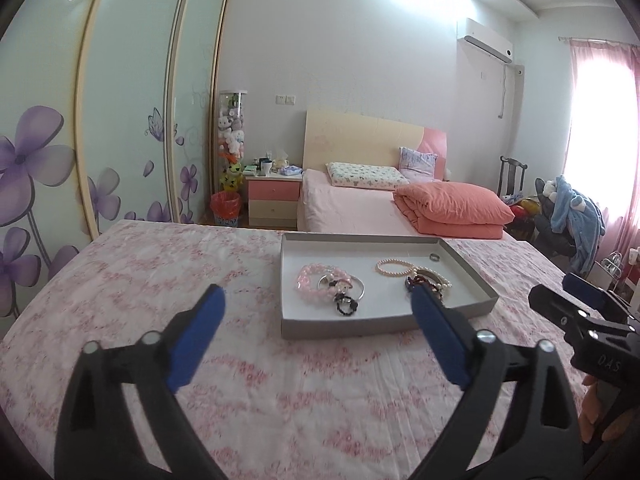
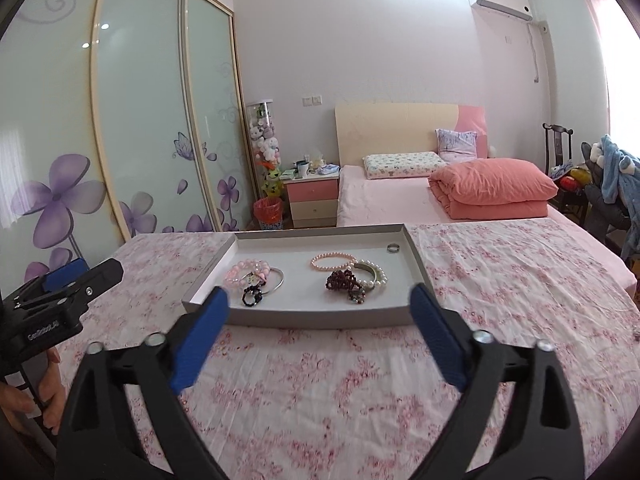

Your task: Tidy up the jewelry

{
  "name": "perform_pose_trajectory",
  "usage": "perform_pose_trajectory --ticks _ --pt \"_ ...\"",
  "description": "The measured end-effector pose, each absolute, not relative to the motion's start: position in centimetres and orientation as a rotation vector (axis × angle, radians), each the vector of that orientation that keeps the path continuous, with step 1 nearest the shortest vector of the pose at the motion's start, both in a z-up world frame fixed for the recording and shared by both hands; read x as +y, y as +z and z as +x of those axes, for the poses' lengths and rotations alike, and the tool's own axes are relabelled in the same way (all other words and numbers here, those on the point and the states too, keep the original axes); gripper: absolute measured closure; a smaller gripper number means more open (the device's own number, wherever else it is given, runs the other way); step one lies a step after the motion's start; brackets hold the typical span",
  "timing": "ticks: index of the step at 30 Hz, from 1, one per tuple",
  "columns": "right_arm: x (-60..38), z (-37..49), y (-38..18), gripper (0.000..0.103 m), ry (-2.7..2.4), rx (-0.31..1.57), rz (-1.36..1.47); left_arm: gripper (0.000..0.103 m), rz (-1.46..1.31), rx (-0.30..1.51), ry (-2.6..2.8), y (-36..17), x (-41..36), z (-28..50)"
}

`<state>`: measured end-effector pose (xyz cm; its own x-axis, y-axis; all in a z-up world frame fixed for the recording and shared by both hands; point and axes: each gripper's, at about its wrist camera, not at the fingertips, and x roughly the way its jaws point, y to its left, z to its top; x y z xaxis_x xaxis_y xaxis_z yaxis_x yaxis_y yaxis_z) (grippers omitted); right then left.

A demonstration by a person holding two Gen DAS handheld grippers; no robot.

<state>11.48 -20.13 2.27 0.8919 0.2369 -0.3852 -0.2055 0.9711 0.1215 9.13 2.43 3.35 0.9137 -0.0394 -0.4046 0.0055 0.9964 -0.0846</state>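
A shallow grey tray [image 1: 344,326] [image 2: 320,317] lies on the pink floral cloth. In it are a pink bead bracelet [image 1: 306,280] [image 2: 240,272], a silver bangle [image 2: 280,280], a black bead bracelet [image 1: 346,306] [image 2: 252,298], a pink pearl bracelet [image 1: 394,268] [image 2: 332,262], a white pearl bracelet [image 2: 376,276], dark red beads [image 2: 344,284] and a ring [image 1: 435,257] [image 2: 393,247]. My left gripper [image 1: 318,300] is open and empty, in front of the tray. My right gripper [image 2: 320,300] is open and empty, just before the tray's near wall.
The floral-covered table [image 1: 160,280] [image 2: 520,280] stretches left and right of the tray. Behind it stand a bed [image 1: 360,200] with an orange folded quilt [image 2: 492,188], a pink nightstand [image 1: 274,200], a sliding wardrobe [image 2: 140,120] and a chair with clothes [image 1: 572,216].
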Motion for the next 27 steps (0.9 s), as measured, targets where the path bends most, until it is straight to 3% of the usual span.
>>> perform_pose_trajectory --ticks 27 --pt "-20.9 9.1 0.3 0.002 0.207 0.405 0.1 0.004 -0.014 0.376 0.014 1.9 1.4 6.0"
